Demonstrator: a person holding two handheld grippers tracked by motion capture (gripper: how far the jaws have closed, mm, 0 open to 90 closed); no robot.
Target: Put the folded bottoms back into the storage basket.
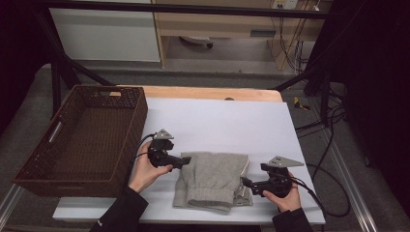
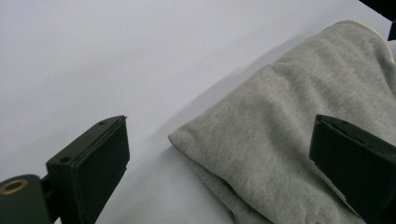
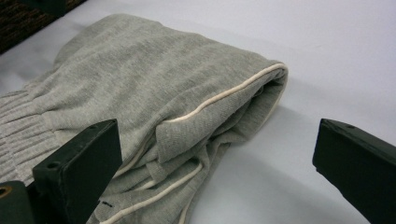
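**Both tools wide at the folded grey garment**

My left tool [image 1: 186, 161] is held in my left hand [image 1: 145, 171], the wrist bent so the tool points right across the bench, low over the surface. Its jaws stand wide apart and grip nothing. In the left gripper view one jaw hangs over bare white bench and the other over the cloth, with the near corner of the grey garment [image 2: 299, 135] between them. From above, the jaw tips are right at the garment's left upper edge; I cannot tell whether they touch it.

My right tool [image 1: 245, 183] sits in my right hand [image 1: 284, 195], palm cupped under it from below, and points left toward the garment's right side. Its jaws are also spread wide and empty. In the right gripper view the garment's folded edge with its cream piping [image 3: 219, 100] lies between them, the left jaw over the cloth and the right jaw over bare bench.

The grey garment [image 1: 212, 179] lies folded flat on the white bench [image 1: 217, 121], near the front edge, between my two hands. Its ribbed cuff end faces me. A brown woven basket [image 1: 135, 125] stands at the bench's left, just beyond my left hand.
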